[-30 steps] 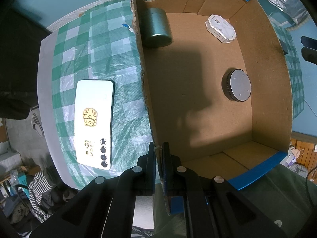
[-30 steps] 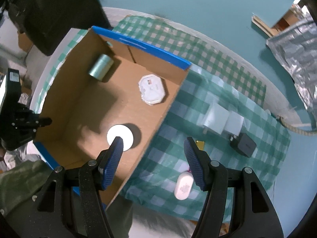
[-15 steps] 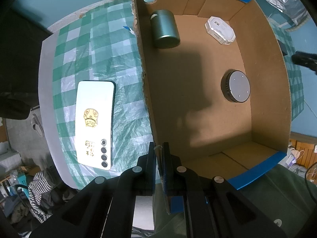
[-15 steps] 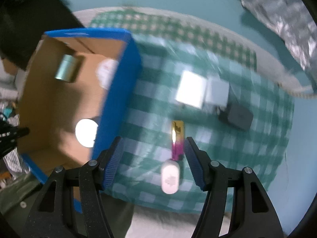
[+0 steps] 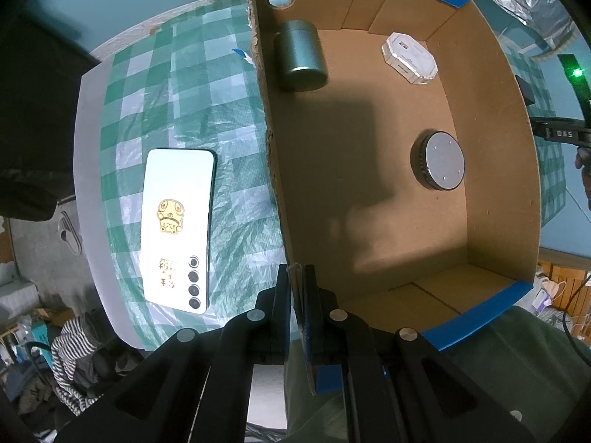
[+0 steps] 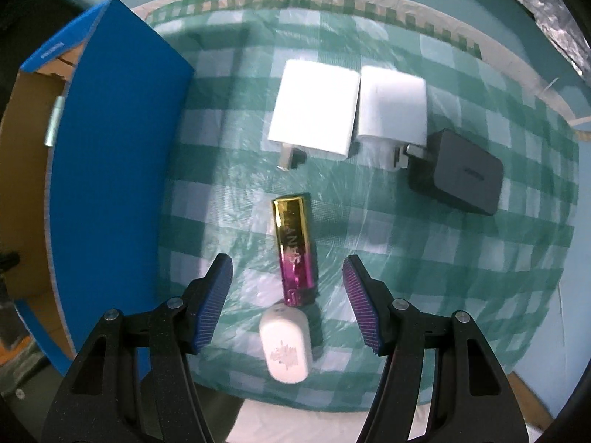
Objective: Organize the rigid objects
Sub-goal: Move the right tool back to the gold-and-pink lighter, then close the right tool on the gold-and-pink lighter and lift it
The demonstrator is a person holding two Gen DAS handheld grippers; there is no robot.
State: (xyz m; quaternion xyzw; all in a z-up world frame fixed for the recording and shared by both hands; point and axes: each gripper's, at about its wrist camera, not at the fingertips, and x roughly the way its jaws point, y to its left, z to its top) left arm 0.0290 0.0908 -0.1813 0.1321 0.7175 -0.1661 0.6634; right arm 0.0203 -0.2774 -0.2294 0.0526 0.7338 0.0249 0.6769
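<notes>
Right gripper [image 6: 288, 277] open above gold-and-pink glossy bar [image 6: 295, 247], left gripper [image 5: 297, 277] clamping box wall [image 5: 273, 155]

1. My left view is sharp and evenly lit from above; a broad dark shadow crosses the floor of the cardboard box [image 5: 369, 170].
2. Glare washes out the white phone [image 5: 176, 229].
3. My right view is softer, motion-smeared toward the blue box wall [image 6: 110, 170] and the white chargers [image 6: 347, 110].
4. Fisheye bending darkens both frames' corners.
</notes>
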